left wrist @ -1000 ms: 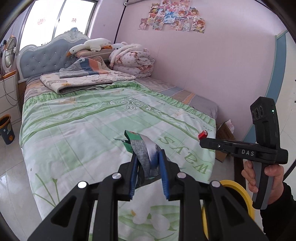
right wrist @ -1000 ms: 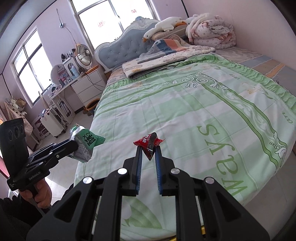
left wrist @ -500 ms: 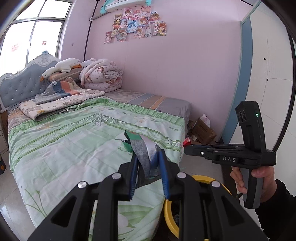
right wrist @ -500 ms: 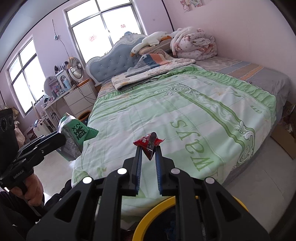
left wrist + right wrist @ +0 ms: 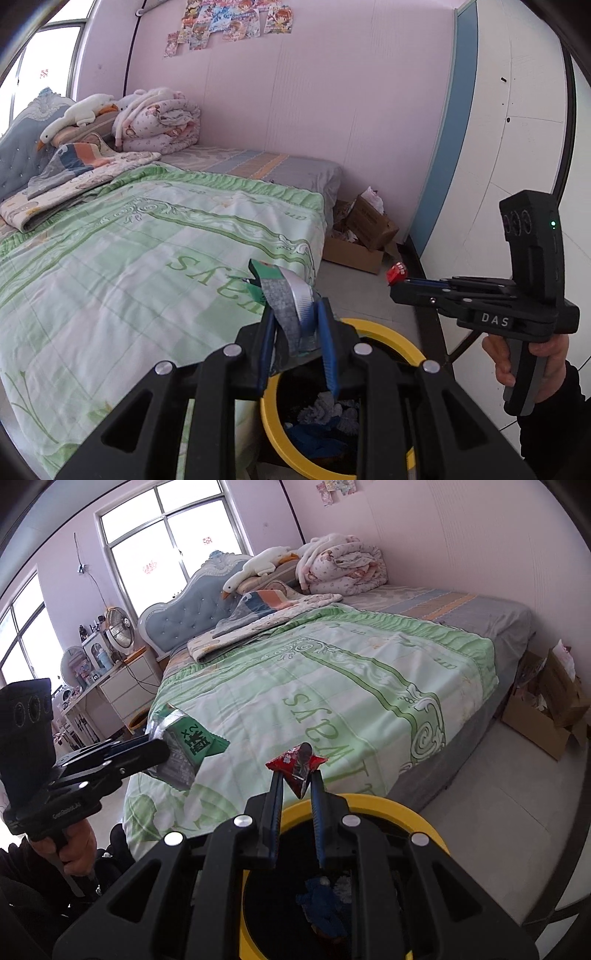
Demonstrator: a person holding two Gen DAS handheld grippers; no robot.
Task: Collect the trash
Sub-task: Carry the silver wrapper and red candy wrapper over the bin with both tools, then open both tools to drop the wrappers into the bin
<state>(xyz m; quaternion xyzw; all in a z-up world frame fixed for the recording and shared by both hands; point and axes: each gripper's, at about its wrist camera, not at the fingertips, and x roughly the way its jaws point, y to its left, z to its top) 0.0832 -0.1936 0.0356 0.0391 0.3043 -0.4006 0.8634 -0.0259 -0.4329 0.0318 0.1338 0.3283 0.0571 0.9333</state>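
A bed (image 5: 140, 236) with a green quilt filled the room. Beside its foot stood a yellow-rimmed bin (image 5: 399, 808). Above it, the left gripper (image 5: 295, 325) jaws clamped a green wrapper (image 5: 284, 295); the right gripper (image 5: 295, 794) jaws pinched a red wrapper (image 5: 295, 762).

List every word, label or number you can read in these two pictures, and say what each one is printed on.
"DAS": white letters on the right gripper body.
"2": beside blurred characters I cannot read, on the green wrapper in the left gripper.
Large green letters on the bedspread: upside down, unclear.
Red wrapper, wall posters, cardboard box: print too small.
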